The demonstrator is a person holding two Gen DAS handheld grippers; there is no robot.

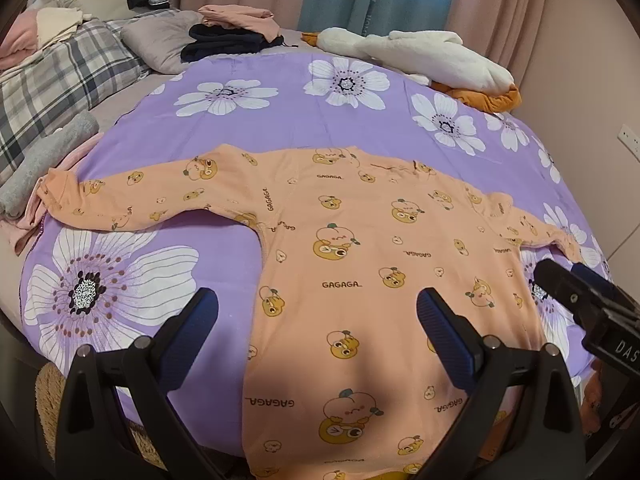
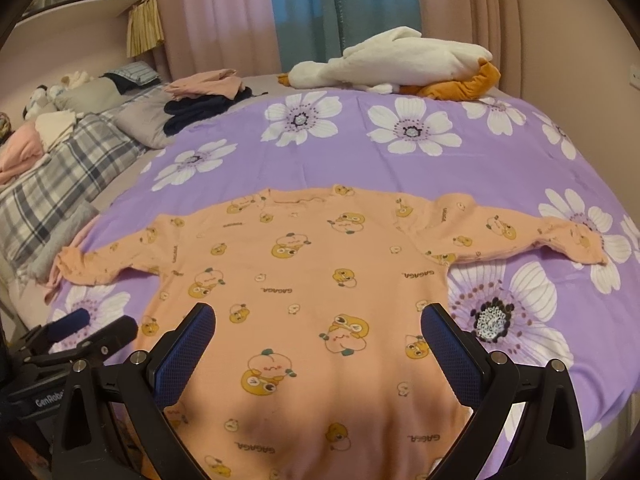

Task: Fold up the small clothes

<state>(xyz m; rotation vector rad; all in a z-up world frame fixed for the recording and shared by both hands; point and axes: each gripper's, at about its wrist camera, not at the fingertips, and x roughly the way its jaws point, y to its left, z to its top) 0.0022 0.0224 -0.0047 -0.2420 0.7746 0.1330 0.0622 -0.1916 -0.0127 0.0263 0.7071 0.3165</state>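
On the floral bedspread (image 1: pixel 280 120) the orange shirt (image 1: pixel 360 248) lies flat; both grippers (image 1: pixel 318 312) (image 2: pixel 318 328) hover spread, empty; a one-layer pinch would probably skew the fold.

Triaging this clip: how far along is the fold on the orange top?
Done: the orange top lies spread flat on the purple floral sheet, both sleeves out. In hand: nothing; the left hand-held gripper and right hand-held gripper hover open over its lower part. Left: every fold, no sleeve or hem is turned in yet.
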